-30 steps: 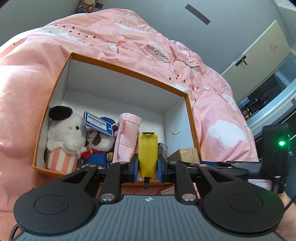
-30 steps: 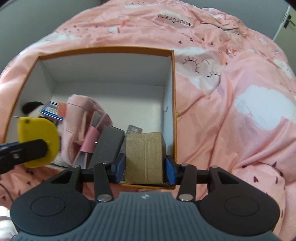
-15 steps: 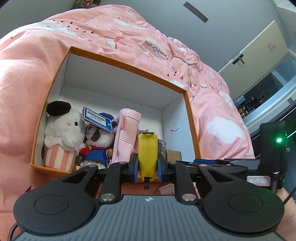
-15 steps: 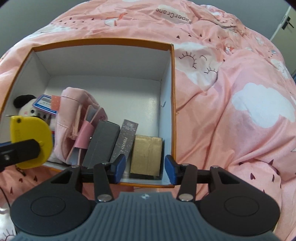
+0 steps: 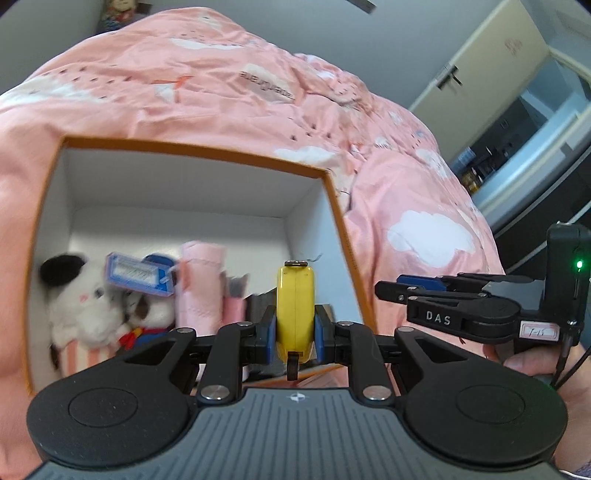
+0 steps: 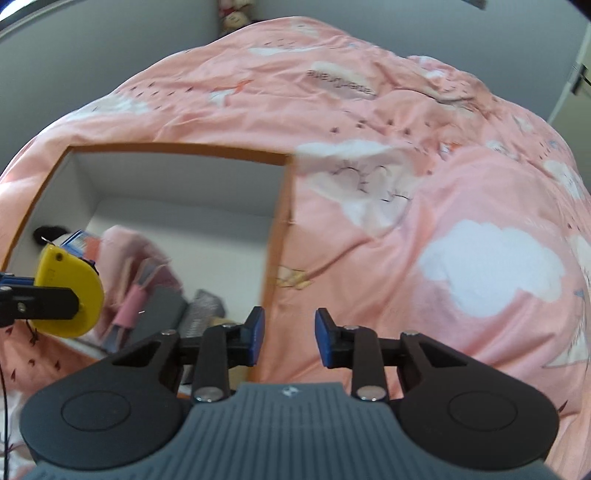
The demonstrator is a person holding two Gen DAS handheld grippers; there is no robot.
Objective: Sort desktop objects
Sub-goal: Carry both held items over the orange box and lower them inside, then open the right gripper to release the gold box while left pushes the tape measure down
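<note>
My left gripper is shut on a yellow tape measure, held above the near edge of an orange box with a white inside. The tape measure also shows at the left of the right wrist view. The box holds two plush toys, a blue tag, a pink pouch and dark flat items. My right gripper is open and empty, over the box's right wall. It shows from the side in the left wrist view.
The box sits on a bed with a pink quilt printed with white clouds. A grey wall and a cream door stand beyond the bed. A plush toy sits at the far end.
My right gripper let go of the brown box inside the orange box, opened, and pulled back to the right. My left gripper kept the tape measure and shifted slightly.
</note>
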